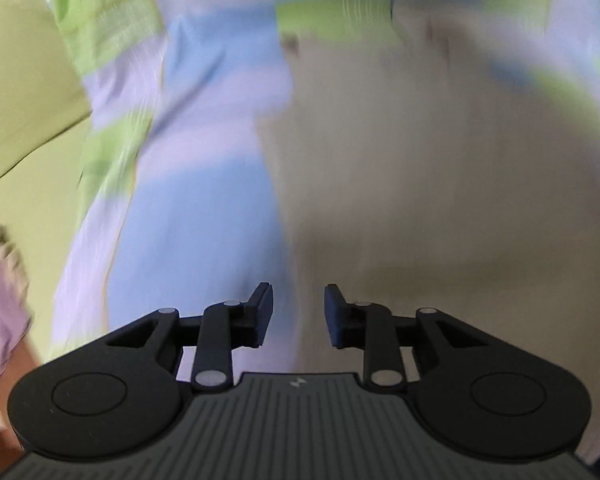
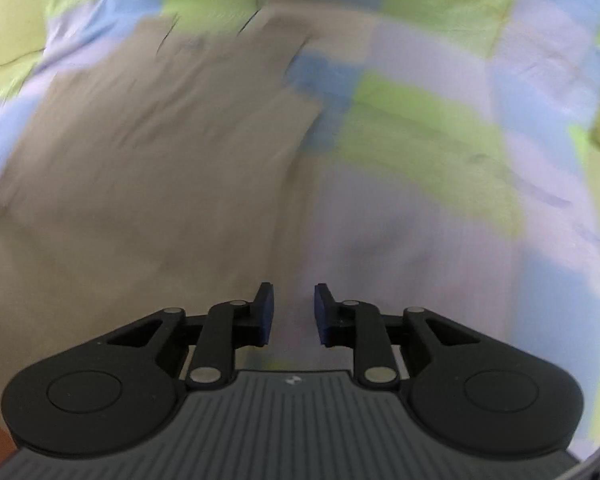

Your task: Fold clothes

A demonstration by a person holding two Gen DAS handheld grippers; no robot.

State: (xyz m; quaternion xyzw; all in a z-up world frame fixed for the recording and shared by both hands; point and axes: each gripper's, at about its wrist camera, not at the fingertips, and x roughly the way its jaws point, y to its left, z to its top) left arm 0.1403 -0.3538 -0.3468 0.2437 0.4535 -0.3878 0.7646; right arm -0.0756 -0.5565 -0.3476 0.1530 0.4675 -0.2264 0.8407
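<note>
Left wrist view smeared: left gripper [image 1: 298, 316] parted, empty, over beige garment [image 1: 440, 200]; right gripper [image 2: 294, 314] likewise; edges blurred.

Both wrist views are evenly and softly lit, bright enough that colours read clearly, with no hard shadows and no glare. Heavy motion blur smears nearly everything beyond the tools: the beige garment [image 1: 440, 184] and the blue, lilac and green checked sheet [image 2: 440, 128] streak into soft bands, with seams and folds barely legible. Only the left gripper [image 1: 298, 316] and right gripper [image 2: 294, 314], at the lower centre, are sharp. Fisheye distortion bows the edges, and dark vignetting cuts the corners of each frame.
</note>
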